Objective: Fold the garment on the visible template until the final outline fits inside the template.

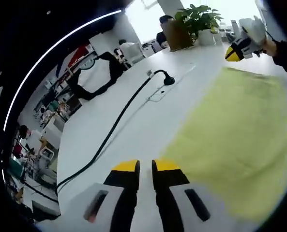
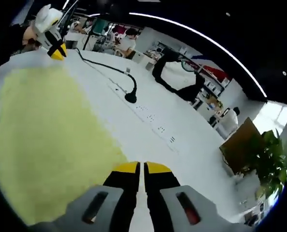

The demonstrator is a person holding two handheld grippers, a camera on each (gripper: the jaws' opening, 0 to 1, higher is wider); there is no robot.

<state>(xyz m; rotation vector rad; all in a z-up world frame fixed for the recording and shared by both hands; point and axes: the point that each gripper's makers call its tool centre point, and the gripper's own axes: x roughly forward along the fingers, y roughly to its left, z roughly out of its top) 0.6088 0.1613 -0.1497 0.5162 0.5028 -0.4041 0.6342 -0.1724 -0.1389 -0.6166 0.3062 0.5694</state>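
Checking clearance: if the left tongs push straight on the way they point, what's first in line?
Probably bare white table, then the black cable farther on; depth is unclear. The left tongs sit shut beside the yellow garment, not over it.

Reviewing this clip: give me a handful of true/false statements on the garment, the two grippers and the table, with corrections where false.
1. The garment is pale yellow-green and lies flat on the white table. True.
2. The left gripper has its fingers spread wide apart. False: they stand close together with only a thin gap, and nothing shows between them.
3. A black cable with a round foot lies on the table beside the garment. True.
4. The right gripper has lifted a corner of the garment off the table. False: its yellow-tipped fingers sit near the cloth's edge, with no cloth seen between them.
5. A red mug stands on the garment. False: nothing lies on it.
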